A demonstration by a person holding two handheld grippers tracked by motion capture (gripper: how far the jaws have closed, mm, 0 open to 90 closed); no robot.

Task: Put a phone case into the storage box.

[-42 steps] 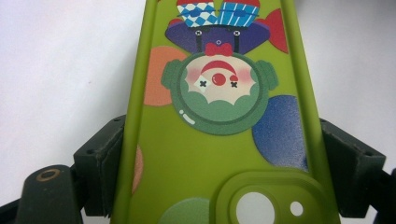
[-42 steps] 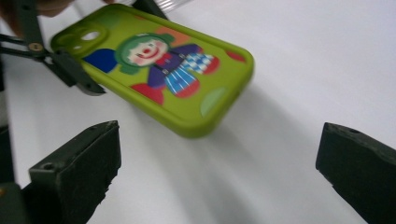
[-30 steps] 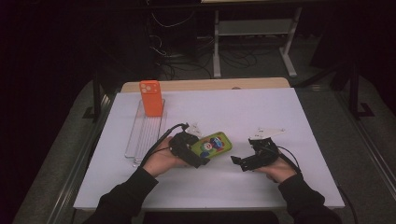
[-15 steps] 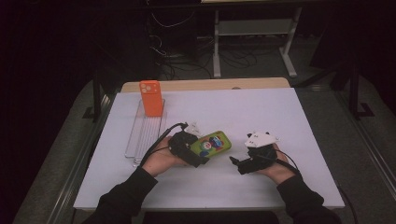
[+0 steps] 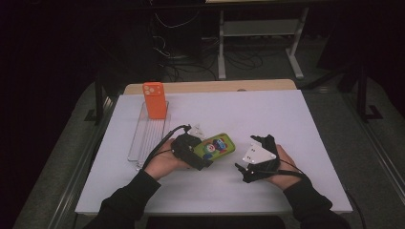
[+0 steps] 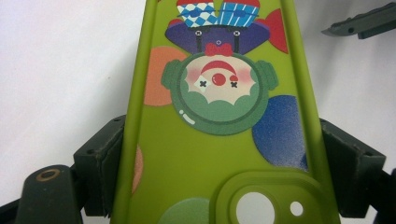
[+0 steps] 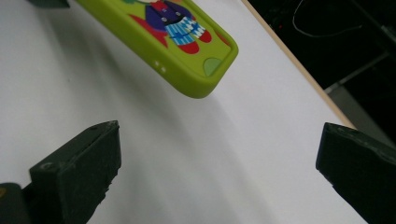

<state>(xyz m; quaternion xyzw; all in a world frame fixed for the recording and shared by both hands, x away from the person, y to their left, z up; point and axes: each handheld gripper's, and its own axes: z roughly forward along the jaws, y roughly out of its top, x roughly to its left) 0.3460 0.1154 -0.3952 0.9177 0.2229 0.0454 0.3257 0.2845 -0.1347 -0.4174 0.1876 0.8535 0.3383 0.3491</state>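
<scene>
Two grippers work over the white table (image 5: 296,114). The left gripper (image 5: 203,161) clamps its jaws on the sides of the green case (image 6: 219,154), holding it just above the table. The right gripper (image 7: 219,177) has its jaws wide apart, with nothing between them, near the free end of the case. An orange case (image 5: 154,99) stands in a clear rack (image 5: 143,138) behind.

The white bench (image 5: 286,114) stands in a dark room; behind it, cables (image 5: 239,59) trail beneath a metal-legged shelf (image 5: 260,28).

Phone case (image 5: 216,146) right of rack (image 5: 148,138)
</scene>
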